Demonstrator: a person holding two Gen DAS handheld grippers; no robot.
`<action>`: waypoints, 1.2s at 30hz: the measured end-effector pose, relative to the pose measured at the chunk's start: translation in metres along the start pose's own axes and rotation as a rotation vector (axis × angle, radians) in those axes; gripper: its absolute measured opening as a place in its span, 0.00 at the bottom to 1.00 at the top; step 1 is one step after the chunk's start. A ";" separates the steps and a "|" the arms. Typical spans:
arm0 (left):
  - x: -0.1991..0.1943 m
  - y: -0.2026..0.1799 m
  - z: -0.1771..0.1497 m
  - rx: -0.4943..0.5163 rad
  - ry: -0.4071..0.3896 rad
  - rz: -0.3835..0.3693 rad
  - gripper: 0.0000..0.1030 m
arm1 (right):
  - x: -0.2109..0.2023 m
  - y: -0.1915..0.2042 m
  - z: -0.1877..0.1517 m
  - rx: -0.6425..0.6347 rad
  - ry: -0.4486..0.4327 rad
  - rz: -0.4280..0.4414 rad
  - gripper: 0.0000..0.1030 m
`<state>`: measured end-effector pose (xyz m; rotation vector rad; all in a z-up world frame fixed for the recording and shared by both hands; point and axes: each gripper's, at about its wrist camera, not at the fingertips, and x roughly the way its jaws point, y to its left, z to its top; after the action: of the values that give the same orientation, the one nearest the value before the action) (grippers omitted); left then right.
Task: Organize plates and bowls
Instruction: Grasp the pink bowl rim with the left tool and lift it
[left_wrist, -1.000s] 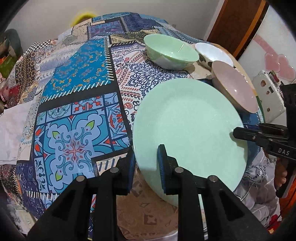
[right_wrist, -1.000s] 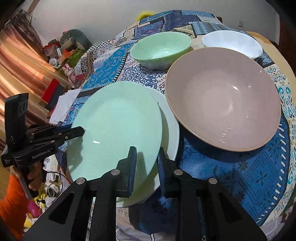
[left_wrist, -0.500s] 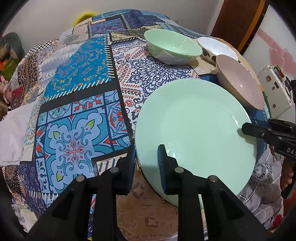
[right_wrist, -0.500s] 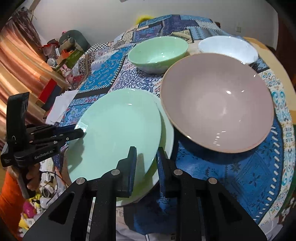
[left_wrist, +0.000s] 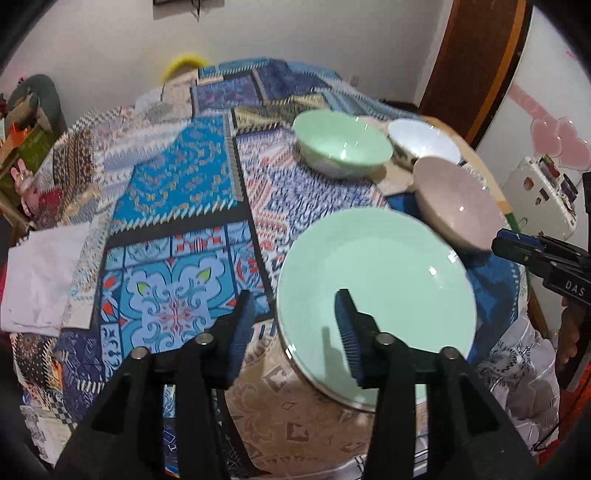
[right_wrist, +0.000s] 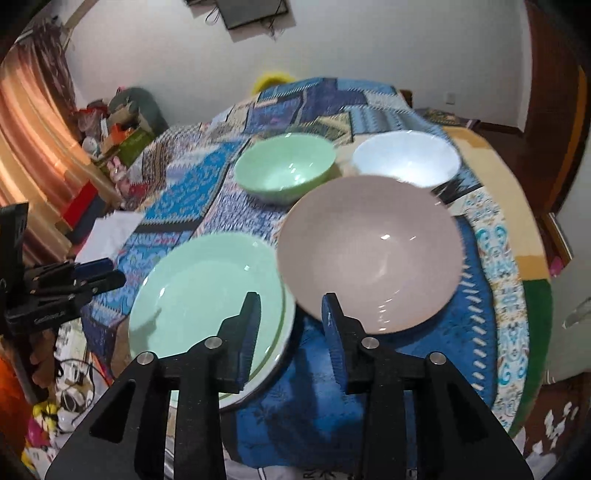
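Note:
A mint green plate (left_wrist: 380, 280) (right_wrist: 207, 291) lies stacked on a white plate (right_wrist: 273, 358) at the table's near edge. My left gripper (left_wrist: 295, 325) is open and empty, its jaws straddling the plate's near rim from above. My right gripper (right_wrist: 290, 332) is open and empty, above the gap between the plates and a pink bowl (right_wrist: 369, 251) (left_wrist: 458, 206). A green bowl (right_wrist: 286, 166) (left_wrist: 341, 144) and a white bowl (right_wrist: 406, 157) (left_wrist: 423, 142) stand behind.
A patterned patchwork cloth (left_wrist: 177, 221) covers the round table. White paper (left_wrist: 40, 273) lies at the left edge. A white appliance (left_wrist: 543, 192) stands right of the table; clutter and a curtain (right_wrist: 33, 147) are off to the left.
Both grippers have opened and let go of the green plate, which now rests on the white plate. Both have pulled back and up from the stack.

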<state>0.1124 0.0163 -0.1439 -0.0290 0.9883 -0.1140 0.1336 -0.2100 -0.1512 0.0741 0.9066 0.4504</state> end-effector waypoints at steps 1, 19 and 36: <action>-0.003 -0.002 0.002 0.004 -0.014 0.000 0.49 | -0.003 -0.002 0.002 0.006 -0.012 -0.005 0.34; 0.025 -0.078 0.056 0.052 -0.036 -0.100 0.72 | -0.028 -0.062 0.013 0.095 -0.143 -0.127 0.58; 0.126 -0.113 0.090 0.041 0.118 -0.149 0.72 | 0.026 -0.098 0.009 0.187 -0.040 -0.085 0.58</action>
<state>0.2472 -0.1120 -0.1908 -0.0587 1.1006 -0.2752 0.1883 -0.2870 -0.1896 0.2136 0.9074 0.2839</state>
